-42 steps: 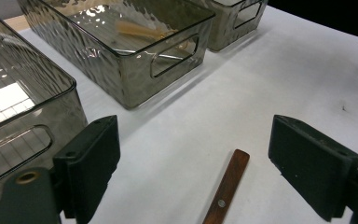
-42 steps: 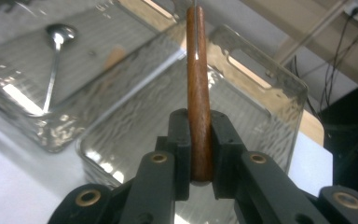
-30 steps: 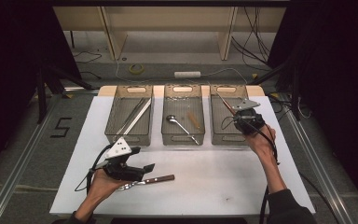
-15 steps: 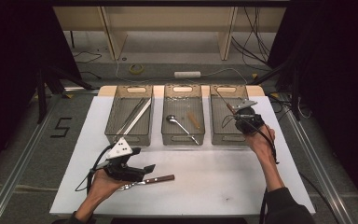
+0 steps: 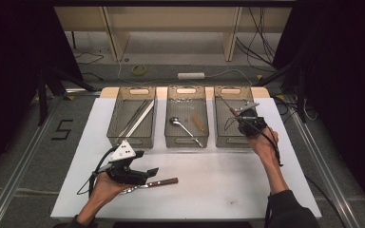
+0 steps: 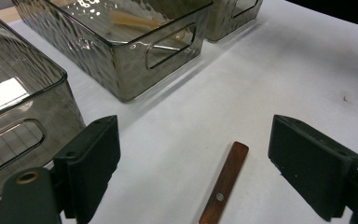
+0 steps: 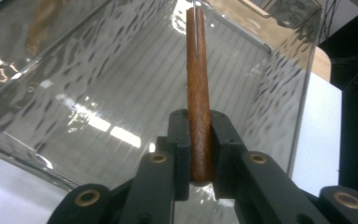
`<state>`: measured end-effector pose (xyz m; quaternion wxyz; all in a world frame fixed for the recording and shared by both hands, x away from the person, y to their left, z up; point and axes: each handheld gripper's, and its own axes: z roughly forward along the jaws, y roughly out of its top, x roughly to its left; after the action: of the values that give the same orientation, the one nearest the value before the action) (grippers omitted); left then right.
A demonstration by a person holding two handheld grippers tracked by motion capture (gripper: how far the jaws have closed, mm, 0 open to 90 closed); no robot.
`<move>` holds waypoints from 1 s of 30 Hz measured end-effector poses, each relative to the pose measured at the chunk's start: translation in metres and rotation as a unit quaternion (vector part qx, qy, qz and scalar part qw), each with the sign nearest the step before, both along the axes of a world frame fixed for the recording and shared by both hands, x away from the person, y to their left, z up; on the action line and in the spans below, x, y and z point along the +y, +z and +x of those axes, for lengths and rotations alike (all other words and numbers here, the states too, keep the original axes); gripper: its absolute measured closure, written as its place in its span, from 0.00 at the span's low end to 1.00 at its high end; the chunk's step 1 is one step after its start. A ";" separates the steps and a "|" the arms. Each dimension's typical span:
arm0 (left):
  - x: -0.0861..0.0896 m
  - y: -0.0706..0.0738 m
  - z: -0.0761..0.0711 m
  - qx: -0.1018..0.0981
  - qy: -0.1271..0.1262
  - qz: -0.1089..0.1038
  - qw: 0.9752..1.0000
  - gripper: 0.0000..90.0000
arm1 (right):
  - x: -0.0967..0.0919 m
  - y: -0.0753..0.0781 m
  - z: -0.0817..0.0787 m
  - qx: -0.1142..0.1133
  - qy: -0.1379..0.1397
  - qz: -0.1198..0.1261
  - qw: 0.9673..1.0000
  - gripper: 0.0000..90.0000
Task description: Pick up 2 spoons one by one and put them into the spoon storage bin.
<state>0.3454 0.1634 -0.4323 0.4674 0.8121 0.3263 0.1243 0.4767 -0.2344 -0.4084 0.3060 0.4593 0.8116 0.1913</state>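
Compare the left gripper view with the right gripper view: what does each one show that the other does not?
Left gripper view alone: open jaws over a wooden-handled utensil lying on the white table, beside two bins.

Right gripper view alone: the right hand-held gripper shut on a wooden handle above a bin.

Both: ribbed smoky clear bins.

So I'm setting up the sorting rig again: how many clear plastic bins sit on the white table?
3, in a row at the table's far edge: the left clear plastic bin, the middle bin, and the right bin, over which the right gripper reaches.
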 end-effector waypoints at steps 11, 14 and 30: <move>-0.001 0.000 0.000 0.001 -0.001 0.001 1.000 0.18 | 0.001 0.004 0.000 0.010 0.033 0.058 0.998 0.71; 0.000 0.000 0.000 0.001 -0.001 0.001 1.000 0.18 | 0.004 0.008 -0.003 0.006 0.042 0.065 0.997 0.68; -0.004 -0.004 0.001 0.026 -0.020 0.029 0.999 0.18 | 0.009 0.033 -0.032 -0.018 0.114 0.143 0.983 0.47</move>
<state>0.3465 0.1596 -0.4364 0.4375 0.8345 0.3186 0.1032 0.4452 -0.2259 -0.3757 0.2279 0.3993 0.8175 0.3469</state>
